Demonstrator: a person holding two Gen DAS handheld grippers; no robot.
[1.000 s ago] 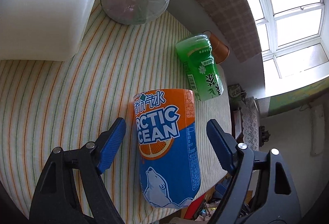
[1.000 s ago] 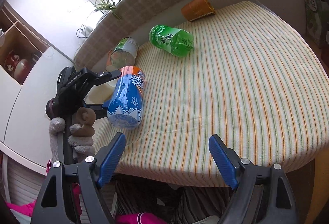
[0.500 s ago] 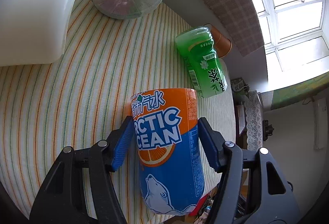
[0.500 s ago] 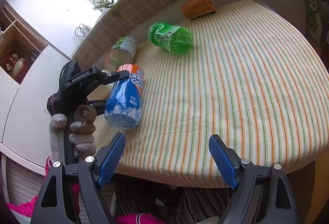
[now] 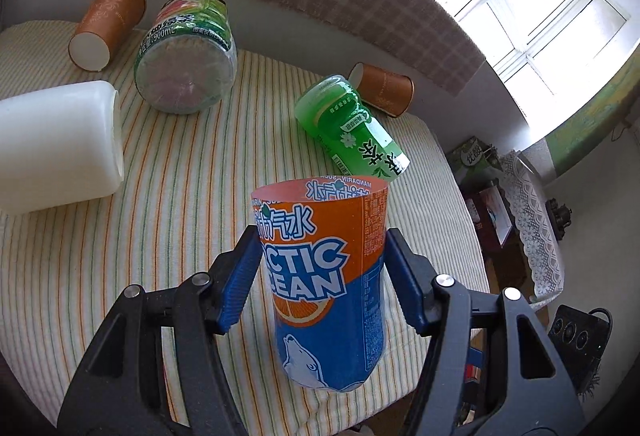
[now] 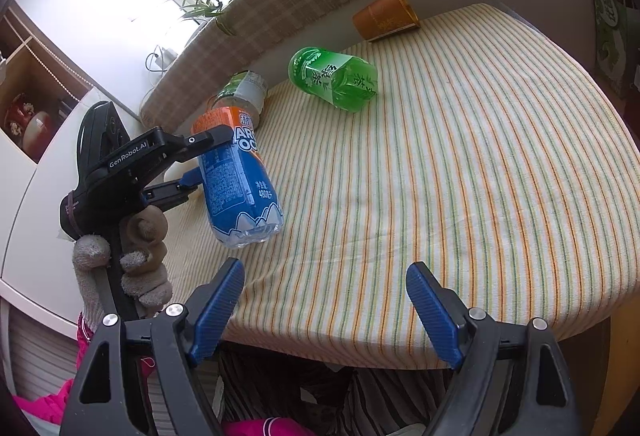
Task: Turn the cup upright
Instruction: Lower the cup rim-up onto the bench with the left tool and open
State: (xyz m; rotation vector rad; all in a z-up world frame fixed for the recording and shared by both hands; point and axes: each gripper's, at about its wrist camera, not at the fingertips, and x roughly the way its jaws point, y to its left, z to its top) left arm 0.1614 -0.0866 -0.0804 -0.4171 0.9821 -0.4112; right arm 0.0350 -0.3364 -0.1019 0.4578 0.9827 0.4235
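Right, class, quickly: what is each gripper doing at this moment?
Left gripper: shut on the orange and blue cup, lifting it tilted.
Right gripper: open, holding nothing.

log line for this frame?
left gripper: shut on Arctic Ocean cup, tilted, mid-flip | right gripper: open, idle | striped table

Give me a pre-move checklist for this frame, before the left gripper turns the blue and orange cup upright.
1. Left gripper shut on the blue and orange cup, a pad on each side: ok.
2. Cup upright: not ok; it is tilted, open end toward the window.
3. Cup clear of the striped tablecloth: cannot tell.
4. Green bottle lying apart from the cup: ok.
5. Right gripper open, empty, at the table's near edge: ok.
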